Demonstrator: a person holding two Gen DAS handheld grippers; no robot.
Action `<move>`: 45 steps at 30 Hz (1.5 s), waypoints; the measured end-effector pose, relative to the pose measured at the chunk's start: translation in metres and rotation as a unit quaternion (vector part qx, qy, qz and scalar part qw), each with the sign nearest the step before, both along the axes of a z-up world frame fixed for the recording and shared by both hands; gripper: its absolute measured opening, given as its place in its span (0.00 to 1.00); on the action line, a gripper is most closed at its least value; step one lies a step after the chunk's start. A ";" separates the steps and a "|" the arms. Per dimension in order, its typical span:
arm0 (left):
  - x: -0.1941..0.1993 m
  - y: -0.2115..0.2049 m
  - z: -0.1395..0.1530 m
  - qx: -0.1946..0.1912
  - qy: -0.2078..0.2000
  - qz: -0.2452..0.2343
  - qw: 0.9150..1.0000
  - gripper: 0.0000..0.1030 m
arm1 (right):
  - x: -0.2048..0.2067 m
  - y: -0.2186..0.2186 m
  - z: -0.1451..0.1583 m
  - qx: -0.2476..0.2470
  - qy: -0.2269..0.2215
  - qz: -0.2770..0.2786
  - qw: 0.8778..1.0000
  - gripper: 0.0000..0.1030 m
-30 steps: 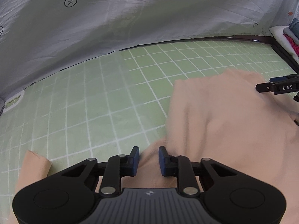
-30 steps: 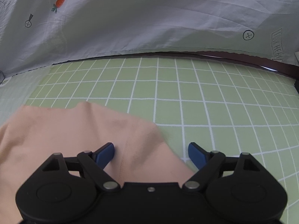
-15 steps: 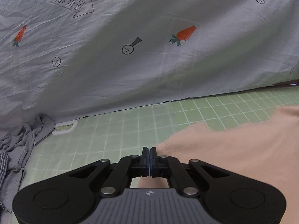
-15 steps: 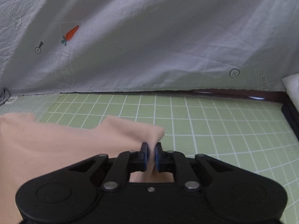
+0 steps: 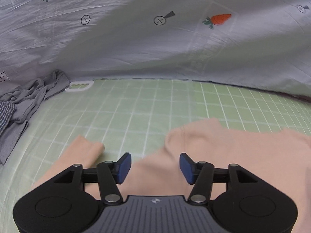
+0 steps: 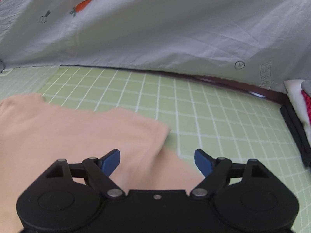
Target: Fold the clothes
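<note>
- My left gripper (image 5: 155, 166): jaws apart, nothing between the blue pads (image 5: 123, 165); it sits low over the peach shirt (image 5: 223, 155).
- My right gripper (image 6: 157, 162): jaws apart too, wider, over the shirt's right edge (image 6: 77, 136).
- Shirt lies on the green grid mat (image 5: 136, 106). A fold runs across it in the right view; one sleeve (image 5: 85, 153) lies out to the left, just beside the left pad.
- Writing: right view, boxed lettering (image 6: 266, 77) on the white sheet (image 6: 175, 29), blurred; I can't read it with certainty. Left view, a jagged outlined mark at the far left edge, unreadable.
- Sheet prints, left view: two carrots (image 5: 217, 19), two crossed circles (image 5: 85, 20). Right view: one carrot, two crossed circles.
- Around: one grey crumpled heap of clothes (image 5: 29, 101) at the mat's left, with striped fabric at its edge; one small white tag (image 5: 79, 86) just beside it.
- Right view: a stack of clothes (image 6: 299, 101) at the right edge, white, grey and red, well apart from the shirt.
- Nothing lies between either gripper and the shirt.
</note>
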State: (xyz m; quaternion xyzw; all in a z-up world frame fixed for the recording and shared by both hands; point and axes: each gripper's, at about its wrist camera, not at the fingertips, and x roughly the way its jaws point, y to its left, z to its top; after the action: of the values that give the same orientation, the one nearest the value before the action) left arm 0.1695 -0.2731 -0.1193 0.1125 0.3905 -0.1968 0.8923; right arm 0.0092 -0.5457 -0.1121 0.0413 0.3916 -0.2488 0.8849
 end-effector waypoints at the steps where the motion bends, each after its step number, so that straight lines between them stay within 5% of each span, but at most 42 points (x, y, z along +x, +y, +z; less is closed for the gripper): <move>1: -0.011 0.003 0.000 0.005 0.003 -0.002 1.000 0.60 | -0.005 0.009 0.001 0.010 0.000 0.004 1.000 0.82; 13: -0.142 0.047 -0.026 0.054 0.079 -0.038 0.995 0.64 | -0.095 0.093 -0.023 0.087 0.043 0.049 0.994 0.87; 23: -0.211 0.075 -0.024 0.078 0.078 -0.037 0.993 0.69 | -0.166 0.127 -0.027 0.095 0.034 0.041 0.994 0.97; 35: -0.291 0.088 -0.021 0.140 0.076 -0.009 0.987 0.85 | -0.197 0.135 -0.031 0.081 0.012 0.096 0.992 1.00; 45: -0.275 0.104 -0.012 0.113 0.077 -0.013 0.991 0.87 | -0.197 0.135 -0.031 0.079 0.014 0.099 0.992 1.00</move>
State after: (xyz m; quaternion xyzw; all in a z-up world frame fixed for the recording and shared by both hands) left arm -0.1058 -0.1694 -0.1318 0.2015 0.4766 -0.1709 0.8385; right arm -0.1882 -0.4111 -0.1434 0.0689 0.4244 -0.1285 0.8937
